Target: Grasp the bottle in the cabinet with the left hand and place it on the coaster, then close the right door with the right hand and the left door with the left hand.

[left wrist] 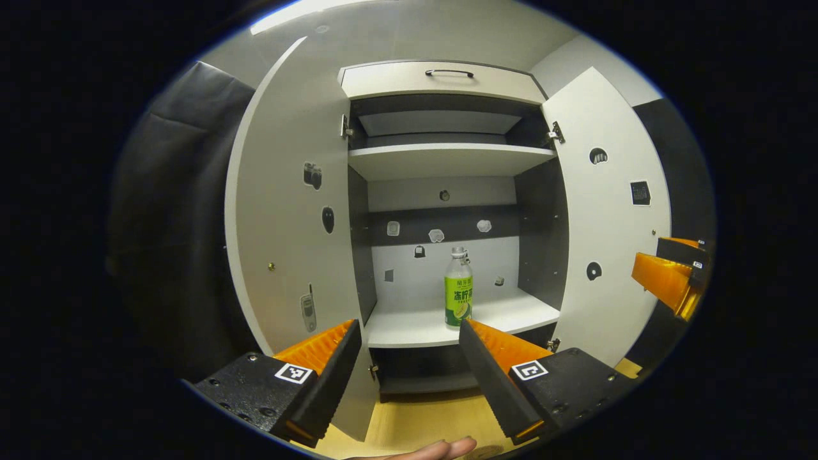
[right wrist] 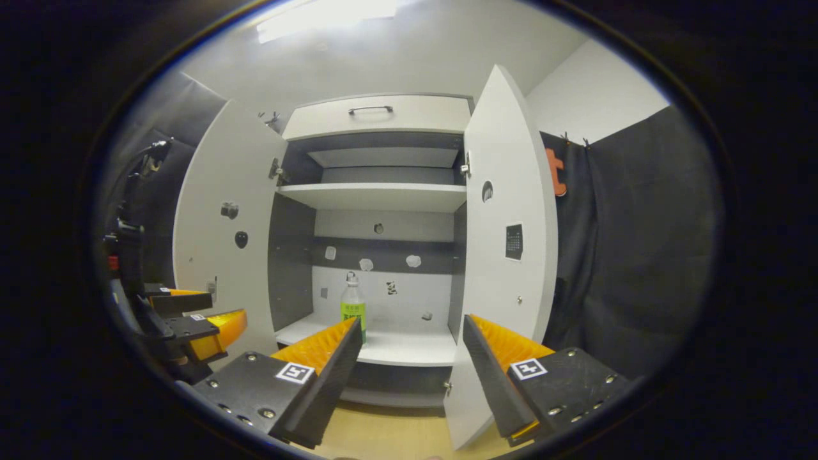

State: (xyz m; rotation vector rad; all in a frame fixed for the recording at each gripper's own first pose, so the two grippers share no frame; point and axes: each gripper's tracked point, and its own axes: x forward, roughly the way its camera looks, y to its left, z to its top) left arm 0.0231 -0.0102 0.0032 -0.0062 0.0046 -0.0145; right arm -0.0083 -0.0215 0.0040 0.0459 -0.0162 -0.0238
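The clear plastic bottle with a green label (left wrist: 459, 287) stands upright on the lower shelf (left wrist: 415, 326) of the white open-doored cabinet (left wrist: 441, 80). Left gripper (left wrist: 409, 358) and right gripper (right wrist: 409, 354) face the cabinet, fingers apart, empty; a fingertip (left wrist: 447, 449) is cut off below.

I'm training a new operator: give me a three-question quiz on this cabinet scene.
1. True or false: the bottle stands upright on the lower shelf.
2. The doors are: A both open, B both shut, C one open.
3. Fill in: the left gripper is ____, holding nothing.

Key: 1 true. 2 A: left door and right door both stand open. 3 open.
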